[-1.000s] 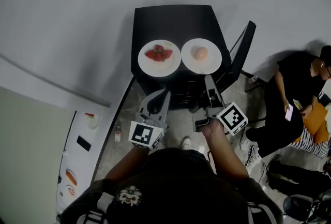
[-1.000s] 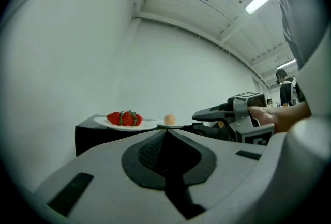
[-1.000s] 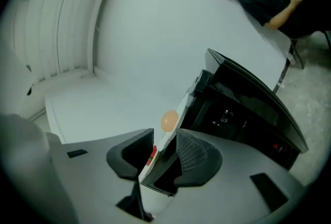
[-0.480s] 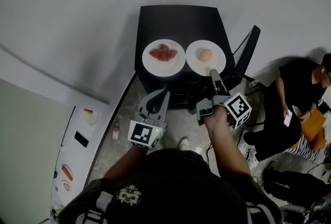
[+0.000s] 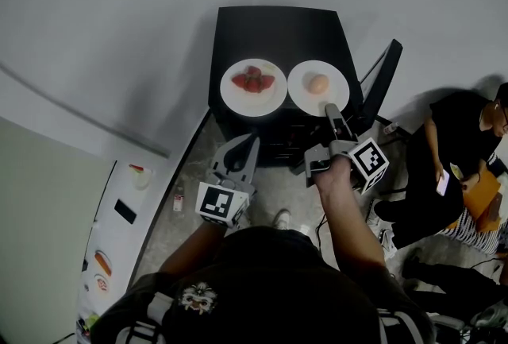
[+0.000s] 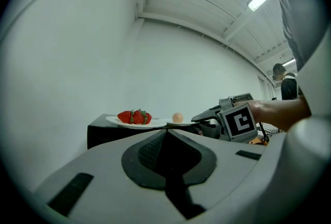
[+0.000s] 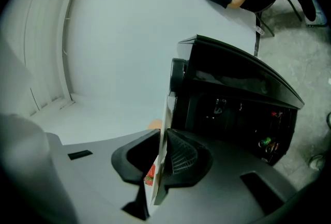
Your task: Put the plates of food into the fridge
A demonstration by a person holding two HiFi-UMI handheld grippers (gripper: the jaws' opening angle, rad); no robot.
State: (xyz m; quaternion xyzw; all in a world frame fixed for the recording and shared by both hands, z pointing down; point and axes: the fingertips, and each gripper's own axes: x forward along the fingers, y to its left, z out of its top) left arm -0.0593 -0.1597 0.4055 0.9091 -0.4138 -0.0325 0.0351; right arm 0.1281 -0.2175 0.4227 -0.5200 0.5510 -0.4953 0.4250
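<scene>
You are gripping the first plate [image 5: 302,93]: its near rim is sitting pinched between your right tongs [image 5: 329,107], whose jaws have just been closing. Your left tongs [image 5: 253,141], shut and empty, are hanging alongside. The next move likely calls for lifting it level.

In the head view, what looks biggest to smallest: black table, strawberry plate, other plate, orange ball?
1. black table
2. strawberry plate and other plate: they look alike, so no ranking
3. orange ball
</scene>
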